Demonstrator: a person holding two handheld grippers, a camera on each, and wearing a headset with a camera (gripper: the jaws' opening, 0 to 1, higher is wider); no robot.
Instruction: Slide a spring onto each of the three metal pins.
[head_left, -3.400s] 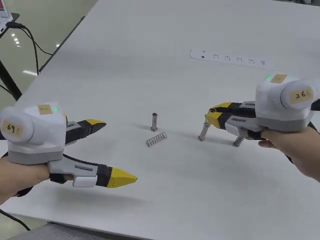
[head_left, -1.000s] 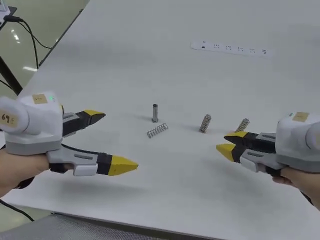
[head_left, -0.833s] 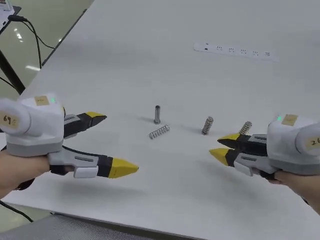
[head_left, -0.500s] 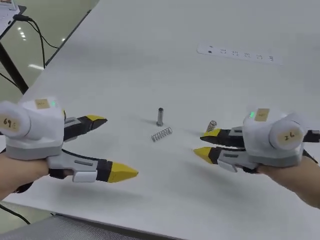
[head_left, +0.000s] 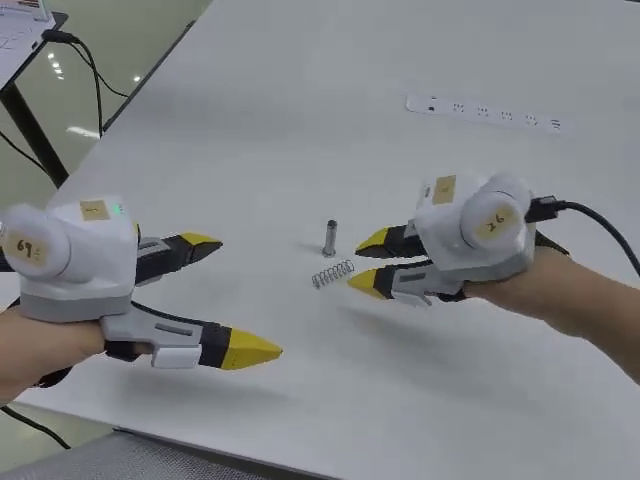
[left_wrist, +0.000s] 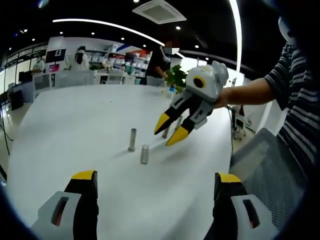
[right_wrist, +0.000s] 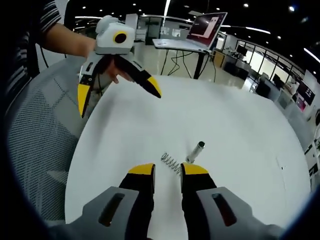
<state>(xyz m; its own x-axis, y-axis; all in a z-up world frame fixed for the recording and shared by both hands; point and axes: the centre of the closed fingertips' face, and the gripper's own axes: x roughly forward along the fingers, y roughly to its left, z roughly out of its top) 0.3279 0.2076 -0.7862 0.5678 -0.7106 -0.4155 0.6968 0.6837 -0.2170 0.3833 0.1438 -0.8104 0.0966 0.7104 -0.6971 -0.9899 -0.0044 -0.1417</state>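
The place looks like an open-plan lab or tech office. A long white bench (head_left: 300, 100) carries a white multi-socket power strip (head_left: 480, 112). The left gripper view shows a dark ceiling (left_wrist: 205, 22) with round spotlights (left_wrist: 178, 27), a curved strip light (left_wrist: 100, 23) and a square air vent (left_wrist: 160, 11). At the back are white shelves (left_wrist: 117, 62), a green potted plant (left_wrist: 176, 77) and standing people (left_wrist: 80, 57). The right gripper view shows an open laptop (right_wrist: 202, 27) on a stand and a grey mesh chair (right_wrist: 40, 140).

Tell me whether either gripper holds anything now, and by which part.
Nothing is held. The left gripper is wide open and empty; the right gripper has its jaws slightly apart, empty, just short of the loose spring.
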